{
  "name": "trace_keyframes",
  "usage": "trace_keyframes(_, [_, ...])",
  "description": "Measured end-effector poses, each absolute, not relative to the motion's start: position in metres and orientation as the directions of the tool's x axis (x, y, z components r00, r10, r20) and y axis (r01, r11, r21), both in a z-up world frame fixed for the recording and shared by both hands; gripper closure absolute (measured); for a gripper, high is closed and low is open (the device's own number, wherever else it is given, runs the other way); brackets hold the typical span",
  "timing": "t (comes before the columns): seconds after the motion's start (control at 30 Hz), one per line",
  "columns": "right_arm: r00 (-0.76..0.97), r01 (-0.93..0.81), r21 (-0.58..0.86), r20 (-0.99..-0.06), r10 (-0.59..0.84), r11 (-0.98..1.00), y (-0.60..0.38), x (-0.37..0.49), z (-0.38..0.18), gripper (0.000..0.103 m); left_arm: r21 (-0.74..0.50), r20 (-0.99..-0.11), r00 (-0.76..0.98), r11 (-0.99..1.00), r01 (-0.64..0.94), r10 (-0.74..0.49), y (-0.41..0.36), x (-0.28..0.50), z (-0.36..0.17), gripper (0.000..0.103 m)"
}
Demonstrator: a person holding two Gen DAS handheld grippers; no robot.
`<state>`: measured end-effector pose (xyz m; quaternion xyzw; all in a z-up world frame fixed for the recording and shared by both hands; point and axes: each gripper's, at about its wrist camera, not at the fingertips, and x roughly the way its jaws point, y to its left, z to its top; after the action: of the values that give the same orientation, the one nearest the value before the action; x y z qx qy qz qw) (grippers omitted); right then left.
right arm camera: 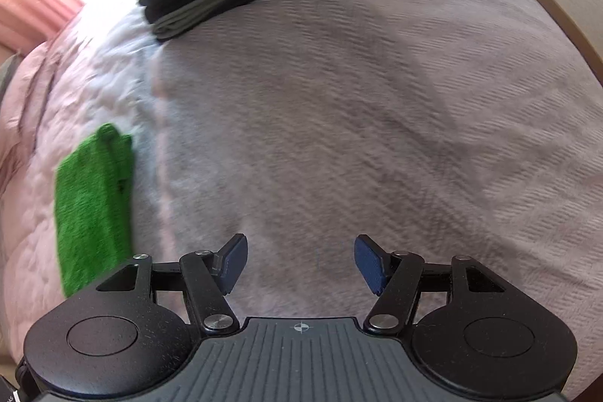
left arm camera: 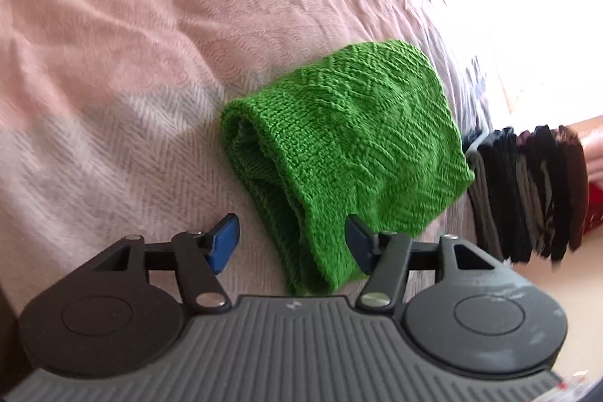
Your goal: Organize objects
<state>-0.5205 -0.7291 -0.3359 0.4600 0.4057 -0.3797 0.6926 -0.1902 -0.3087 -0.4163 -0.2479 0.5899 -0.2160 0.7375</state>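
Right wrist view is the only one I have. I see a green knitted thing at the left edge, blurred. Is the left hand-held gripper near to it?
Observer: Yes. The left hand-held gripper is open, right at the near end of the green knitted piece, whose end lies between the blue fingers.
Operator: Is it flat or folded?
Observer: Folded. In the left wrist view a rolled fold edge shows on its left side.
Operator: And the dark pile, where is it from there?
Observer: The stack of dark folded cloths lies beside the green piece, close to its right edge, on the pink bedspread.
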Motion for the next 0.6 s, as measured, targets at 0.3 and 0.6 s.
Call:
trace_keyframes(0.3, [0.304,0.930,0.264,-0.943,-0.132,0.255,-0.728,-0.535,-0.373,0.043,-0.671,-0.706,0.286,0.741,0.023,-0.648,-0.330,-0.178,-0.449,0.061])
trace_keyframes(0.6, [0.351,0.876,0.301,-0.934,-0.069,0.378,-0.709,-0.493,-0.375,0.043,-0.458,-0.734,0.359,0.810,0.367,-0.577,-0.322,-0.168,-0.364,0.083])
